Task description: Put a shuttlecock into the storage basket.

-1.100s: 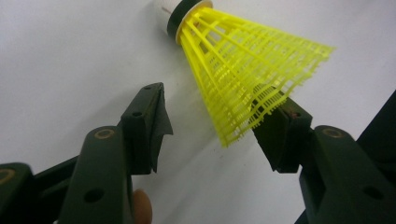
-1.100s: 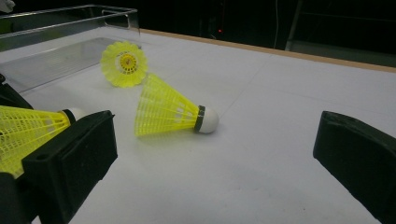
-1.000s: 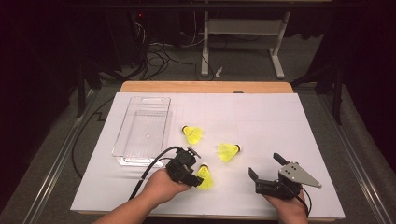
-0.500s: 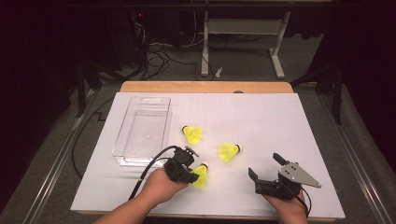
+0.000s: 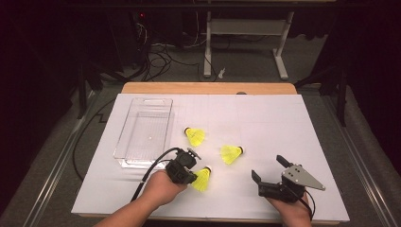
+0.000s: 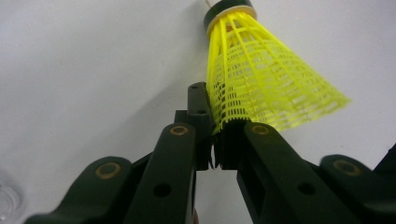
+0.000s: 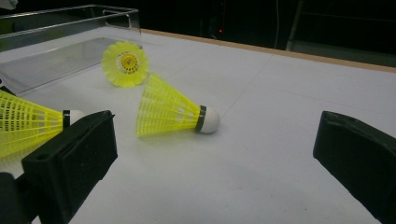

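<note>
Three yellow shuttlecocks lie on the white table top. In the high view, my left gripper (image 5: 193, 176) is shut on the skirt rim of the nearest shuttlecock (image 5: 202, 179), near the front edge. In the left gripper view, the jaws pinch the mesh skirt of that shuttlecock (image 6: 261, 88), and its cork points away. My right gripper (image 5: 268, 169) stands open at the front right with nothing between its jaws. A second shuttlecock (image 5: 231, 153) lies on its side between the two grippers, and the right gripper (image 7: 215, 133) faces this shuttlecock (image 7: 173, 112). The third shuttlecock (image 5: 195, 136) lies farther back.
A clear plastic tray (image 5: 144, 132) sits at the left of the table, beside the third shuttlecock (image 7: 125, 63). The tray (image 7: 60, 28) has nothing in it. The left gripper's black cable loops toward the front edge. The table's wooden far edge (image 5: 208, 88) borders a dark floor with cables.
The left gripper and the nearest shuttlecock have shifted slightly left and away from the front edge. The right gripper and the other two shuttlecocks have not moved.
</note>
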`<state>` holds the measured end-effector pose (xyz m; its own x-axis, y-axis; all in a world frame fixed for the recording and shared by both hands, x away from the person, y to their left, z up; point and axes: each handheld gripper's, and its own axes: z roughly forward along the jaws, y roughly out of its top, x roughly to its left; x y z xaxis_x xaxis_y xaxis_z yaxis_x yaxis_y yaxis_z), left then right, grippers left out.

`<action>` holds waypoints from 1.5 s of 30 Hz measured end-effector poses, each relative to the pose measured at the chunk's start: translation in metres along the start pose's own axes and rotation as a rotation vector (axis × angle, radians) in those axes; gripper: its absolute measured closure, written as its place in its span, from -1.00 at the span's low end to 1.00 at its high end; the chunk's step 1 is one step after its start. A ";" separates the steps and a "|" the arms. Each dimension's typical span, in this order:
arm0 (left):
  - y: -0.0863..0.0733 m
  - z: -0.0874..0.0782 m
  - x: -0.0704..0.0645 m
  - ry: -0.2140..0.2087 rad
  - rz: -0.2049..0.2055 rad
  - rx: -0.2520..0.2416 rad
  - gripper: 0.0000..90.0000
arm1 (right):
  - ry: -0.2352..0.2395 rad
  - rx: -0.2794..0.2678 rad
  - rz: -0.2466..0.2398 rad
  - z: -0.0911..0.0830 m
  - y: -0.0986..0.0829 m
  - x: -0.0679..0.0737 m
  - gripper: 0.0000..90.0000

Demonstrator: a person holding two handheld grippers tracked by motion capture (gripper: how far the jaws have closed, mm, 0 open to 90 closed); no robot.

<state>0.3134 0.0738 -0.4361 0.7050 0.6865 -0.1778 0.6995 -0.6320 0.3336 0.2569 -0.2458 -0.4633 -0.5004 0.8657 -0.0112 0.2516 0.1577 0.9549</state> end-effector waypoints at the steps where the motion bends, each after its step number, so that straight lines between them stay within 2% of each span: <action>1: 0.000 0.000 0.000 -0.002 0.003 -0.001 0.95 | 0.000 0.000 0.000 0.000 0.000 0.000 -1.00; 6: -0.001 -0.001 0.000 -0.026 0.025 -0.006 0.95 | -0.001 0.000 0.000 0.000 0.000 0.000 -1.00; 12: 0.000 -0.006 0.001 -0.064 0.023 -0.011 0.95 | -0.002 0.000 0.000 0.000 0.000 0.000 -1.00; 18: 0.000 -0.009 0.001 -0.081 0.029 -0.001 0.95 | -0.002 0.000 0.000 0.000 0.000 0.000 -1.00; 30: 0.002 -0.019 -0.001 -0.100 0.040 -0.012 0.95 | -0.003 -0.003 0.001 -0.001 0.000 0.000 -1.00; 45: 0.004 -0.037 0.003 -0.133 0.050 -0.003 0.96 | -0.004 -0.003 -0.001 -0.001 0.000 0.000 -1.00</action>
<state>0.3145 0.0865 -0.4012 0.7486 0.6000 -0.2820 0.6626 -0.6631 0.3481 0.2563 -0.2461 -0.4631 -0.4969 0.8677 -0.0135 0.2487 0.1573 0.9557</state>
